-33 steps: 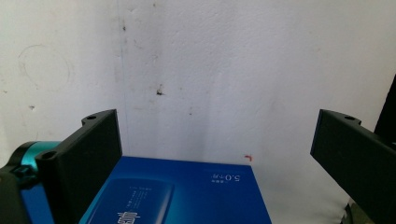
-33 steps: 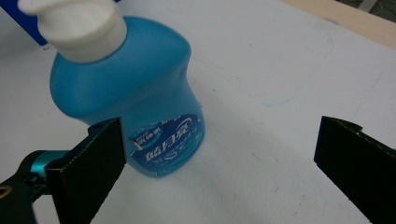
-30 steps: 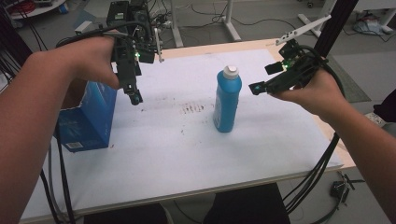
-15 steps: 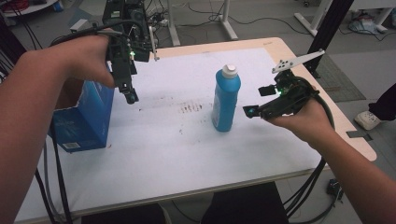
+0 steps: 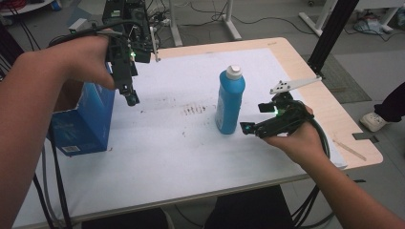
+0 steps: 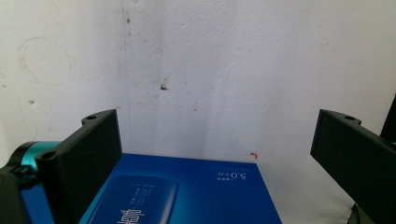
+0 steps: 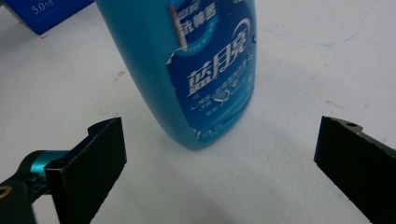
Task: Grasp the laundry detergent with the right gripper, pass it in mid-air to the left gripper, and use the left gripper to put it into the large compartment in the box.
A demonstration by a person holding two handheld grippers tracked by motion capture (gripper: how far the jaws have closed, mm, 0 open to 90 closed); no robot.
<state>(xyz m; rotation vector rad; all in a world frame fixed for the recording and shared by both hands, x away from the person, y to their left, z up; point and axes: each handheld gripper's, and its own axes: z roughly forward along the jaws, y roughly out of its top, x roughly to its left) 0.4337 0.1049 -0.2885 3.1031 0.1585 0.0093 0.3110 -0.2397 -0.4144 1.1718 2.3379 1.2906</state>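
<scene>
— Bottle (image 5: 230, 101) first: where does it stand?

— Upright on the white sheet (image 5: 191, 152) that covers the bench (image 5: 334, 109), near the middle, with its white cap (image 5: 233, 72) on top. In the right tool's own view the blue body (image 7: 187, 60) rises at twelve o'clock, and its label is torn along one edge.

— And the right tool (image 5: 255, 125)?

— Low over the sheet, at about four o'clock from the bottle's base, just beside it but not touching. Its two black jaws are spread wide, with the bottle's foot ahead of the gap between them and nothing gripped.

— What about the left tool (image 5: 130, 98)?

— Held up at about nine o'clock from the bottle, well apart from it, pointing down next to the blue box (image 5: 86, 121). Its own view shows both jaws wide apart, with the box's printed face (image 6: 187, 196) at six o'clock under them and bare stained sheet ahead. Nothing sits between them.

— Is the box touching that tool?

— I cannot tell; from above they overlap near the box's upper edge, at ten o'clock on the bench.

— Anything else on the sheet?

— Brown smudges (image 5: 195, 109), between the box and the bottle, close to the bottle's nine o'clock side.
</scene>
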